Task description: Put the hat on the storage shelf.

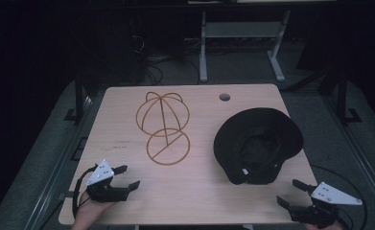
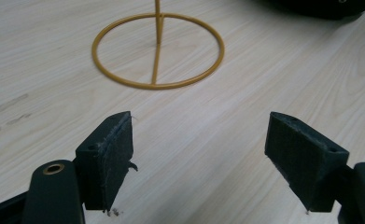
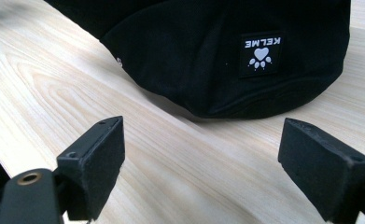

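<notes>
High view, left gripper (image 1: 127, 176): lower left of the frame, jaws spread wide with nothing between them, hovering over the table (image 1: 194, 191) near its near edge.
High view, left hand (image 1: 91, 211): enters from the bottom edge, gripper aimed up and right toward the wire hat stand (image 1: 163, 128).
High view, right gripper (image 1: 290, 192): lower right of the frame, jaws wide apart and empty, aimed up and left toward the black hat (image 1: 257, 143).
High view, hat: right of centre on the table, lying upside down with the inside showing, well apart from the stand.
High view, stand: upper centre-left, a domed wire frame on a ring base.
Left gripper view, jaws: rise from the bottom corners, wide apart, bare wood between them; the left pad's (image 2: 117, 156) facing looks frayed at its edge.
Left gripper view, stand: its ring base (image 2: 157, 50) sits at the upper centre, clear of the jaws; the hat's edge (image 2: 320, 7) shows at the upper right.
Right gripper view, jaws: wide apart at the bottom corners, touching nothing.
Right gripper view, hat: across the top of the frame, near the jaws but apart; a label (image 3: 262, 53) with a paw print and the word KELME, seen upside down, which the high view does not resolve.
</notes>
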The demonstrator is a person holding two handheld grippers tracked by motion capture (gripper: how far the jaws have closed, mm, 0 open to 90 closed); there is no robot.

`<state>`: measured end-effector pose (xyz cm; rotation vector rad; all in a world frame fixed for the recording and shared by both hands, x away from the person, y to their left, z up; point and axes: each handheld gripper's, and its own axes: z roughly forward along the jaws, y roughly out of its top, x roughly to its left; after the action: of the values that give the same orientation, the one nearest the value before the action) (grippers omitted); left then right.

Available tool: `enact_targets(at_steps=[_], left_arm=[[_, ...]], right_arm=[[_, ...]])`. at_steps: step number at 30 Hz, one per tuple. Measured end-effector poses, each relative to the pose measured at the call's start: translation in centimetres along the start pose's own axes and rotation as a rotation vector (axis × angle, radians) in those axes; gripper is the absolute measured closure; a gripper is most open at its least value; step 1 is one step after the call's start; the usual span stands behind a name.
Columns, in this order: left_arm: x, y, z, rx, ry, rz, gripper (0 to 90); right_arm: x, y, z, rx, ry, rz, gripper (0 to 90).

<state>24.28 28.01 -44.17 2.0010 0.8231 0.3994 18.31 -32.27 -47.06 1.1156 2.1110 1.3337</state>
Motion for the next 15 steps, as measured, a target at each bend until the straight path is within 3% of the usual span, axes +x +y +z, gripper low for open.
enact_targets(at_steps=[5, 12, 15], left_arm=[[-0.5, 0.2, 0.4, 0.015, -0.024, 0.02, 23.0], [-1.2, 0.6, 0.5, -0.006, -0.066, 0.038, 23.0], [-1.9, 1.0, 0.7, 0.003, -0.091, 0.067, 22.6]], right_arm=[[0.2, 0.2, 0.2, 0.003, 0.004, -0.001, 14.4], [0.3, 0.2, 0.1, 0.001, 0.003, 0.0, 14.3], [0.3, 0.3, 0.0, -0.008, 0.005, 0.0, 14.3]])
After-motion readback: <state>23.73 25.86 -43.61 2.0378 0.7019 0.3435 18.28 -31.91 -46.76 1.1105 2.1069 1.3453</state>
